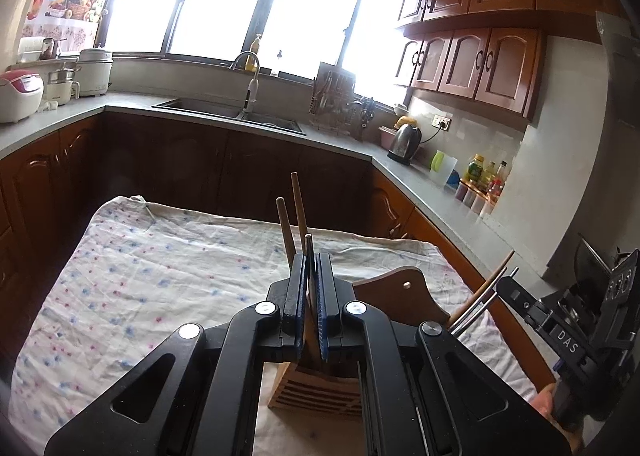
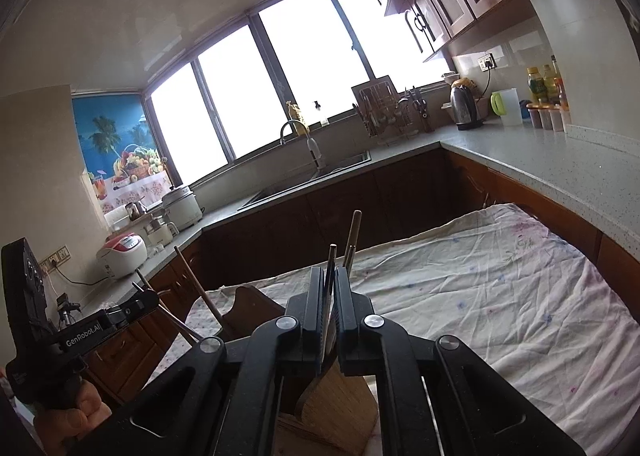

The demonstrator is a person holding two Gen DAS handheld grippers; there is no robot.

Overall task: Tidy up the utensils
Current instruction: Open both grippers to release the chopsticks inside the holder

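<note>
A slatted wooden utensil holder [image 1: 316, 392] stands on the cloth-covered table, right under both grippers; it also shows in the right wrist view [image 2: 340, 412]. My left gripper [image 1: 311, 260] is shut on a thin metal utensil handle [image 1: 308, 252] that stands upright over the holder. Two wooden handles [image 1: 298, 199] rise behind it. My right gripper [image 2: 329, 274] is shut on a thin dark utensil handle [image 2: 331, 256], with wooden sticks [image 2: 354, 232] behind it. Each gripper shows at the edge of the other's view, with utensil handles at its tip.
The table has a floral white cloth [image 1: 140, 268]. Beyond it a grey counter [image 1: 420, 179] runs around dark wood cabinets, with a sink [image 1: 228, 111], dish rack [image 1: 336, 95], kettle [image 1: 404, 139], bottles [image 1: 488, 175] and rice cookers [image 1: 20, 95].
</note>
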